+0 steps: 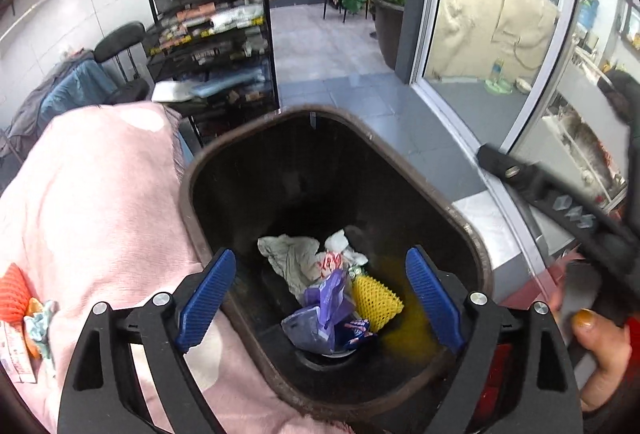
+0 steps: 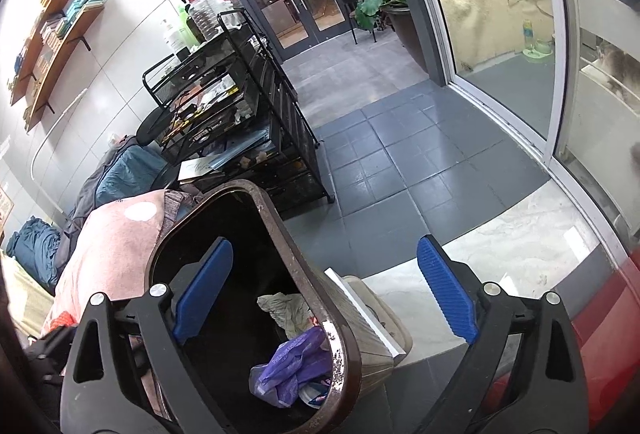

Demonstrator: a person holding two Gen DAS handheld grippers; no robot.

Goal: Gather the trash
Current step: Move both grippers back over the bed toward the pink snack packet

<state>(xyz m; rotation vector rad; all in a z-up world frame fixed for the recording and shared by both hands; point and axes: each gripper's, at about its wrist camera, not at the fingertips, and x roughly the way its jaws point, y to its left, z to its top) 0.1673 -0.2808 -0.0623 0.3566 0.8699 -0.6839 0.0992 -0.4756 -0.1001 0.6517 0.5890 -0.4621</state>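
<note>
Hovering over bin (image 1: 472, 230): left gripper (image 1: 320, 298), fingers apart, empty. Contents: yellow net (image 1: 374, 300), purple bag (image 1: 326, 298), tissue (image 1: 292, 254). Right gripper (image 2: 326, 290), fingers apart, possibly straddling rim.

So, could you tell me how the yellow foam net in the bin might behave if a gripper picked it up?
The yellow foam net looks like open mesh foam, so it is probably very light and would squash between the jaws. It lies loose on the purple bag in the trash bin, so it should lift free without snagging.

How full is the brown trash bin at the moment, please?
Nearly empty: the trash bin holds only a crumpled paper, purple bag and yellow foam net at its bottom.
</note>
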